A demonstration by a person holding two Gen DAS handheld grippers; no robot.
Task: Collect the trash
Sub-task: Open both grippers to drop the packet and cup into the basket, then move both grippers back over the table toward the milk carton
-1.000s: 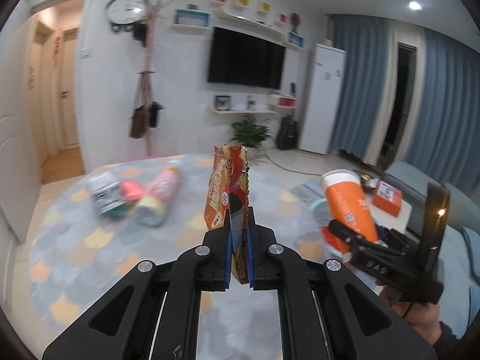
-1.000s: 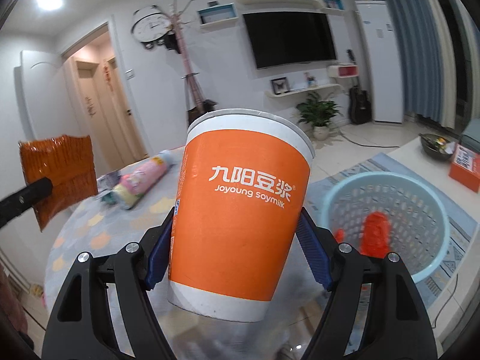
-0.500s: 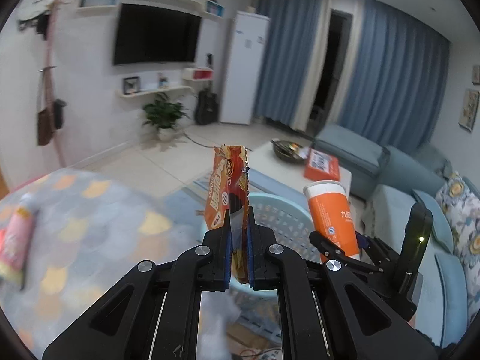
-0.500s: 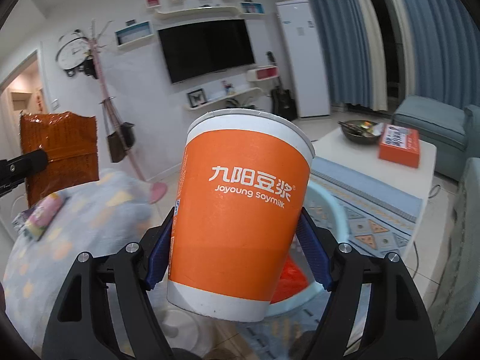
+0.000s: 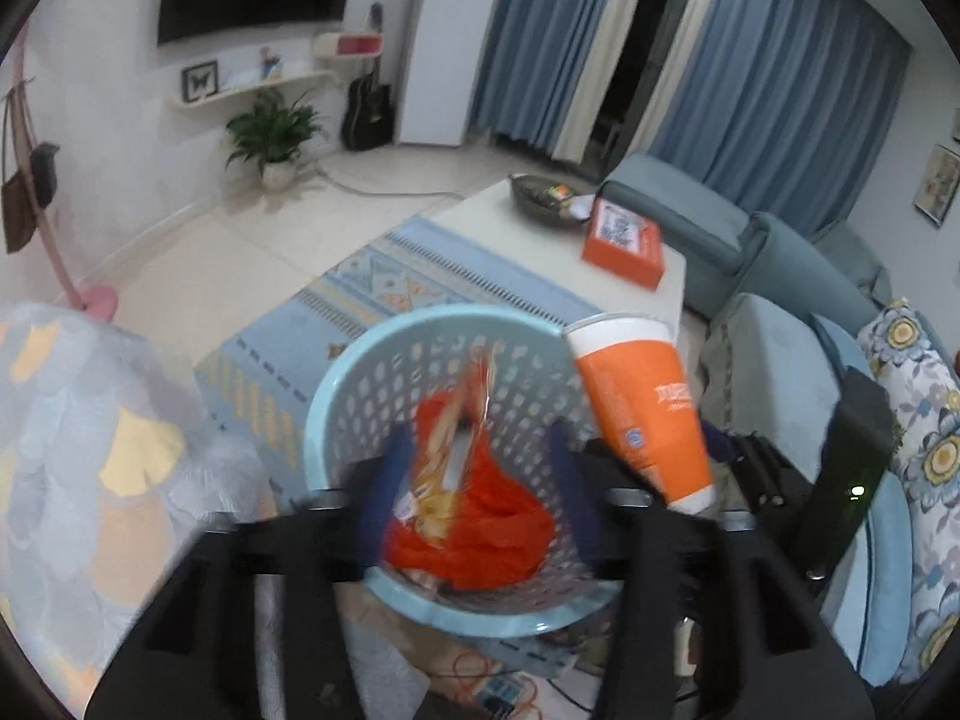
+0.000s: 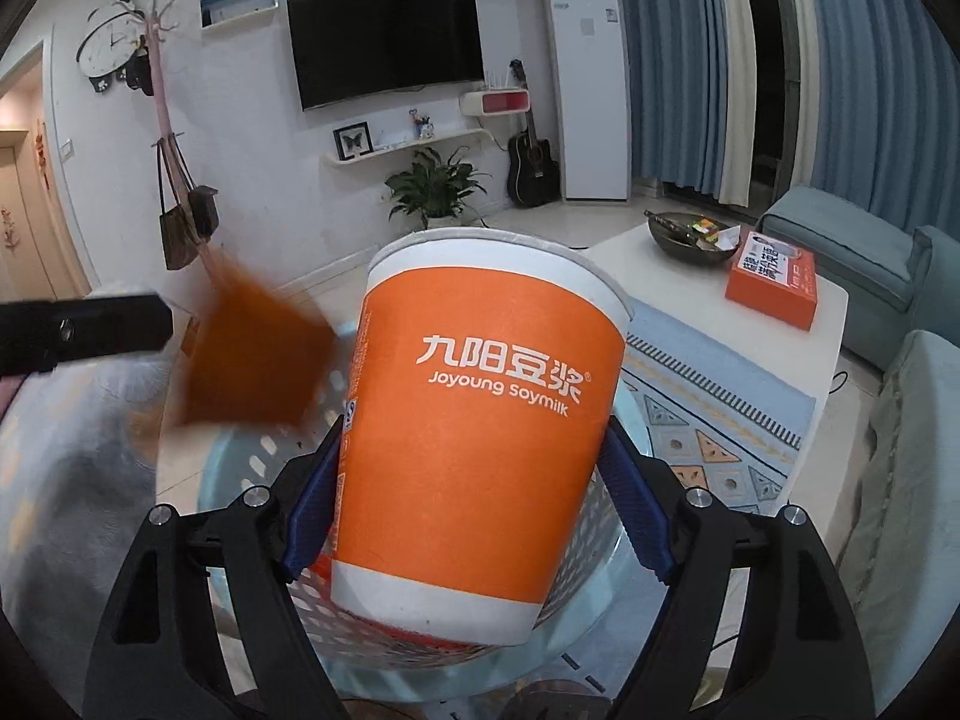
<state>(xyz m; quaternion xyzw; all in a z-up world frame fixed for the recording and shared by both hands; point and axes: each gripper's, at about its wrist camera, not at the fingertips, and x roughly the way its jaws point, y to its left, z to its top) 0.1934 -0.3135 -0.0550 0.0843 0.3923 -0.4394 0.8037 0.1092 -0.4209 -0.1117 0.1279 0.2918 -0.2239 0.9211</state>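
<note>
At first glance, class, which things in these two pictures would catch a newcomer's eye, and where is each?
The big orange soymilk cup fills the middle of the right wrist view, clamped in the right tool. Below the open left tool, a blurred snack wrapper hangs over the pale blue basket, which already holds something red-orange. Further back, an orange box lies on the white coffee table.

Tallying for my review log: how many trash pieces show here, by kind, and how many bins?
Paper soymilk cup: 1
Snack wrapper: 1
Crumpled red piece already in the basket: 1
Light blue basket: 1
Total: 4 (3 trash pieces, 1 bin)
</note>
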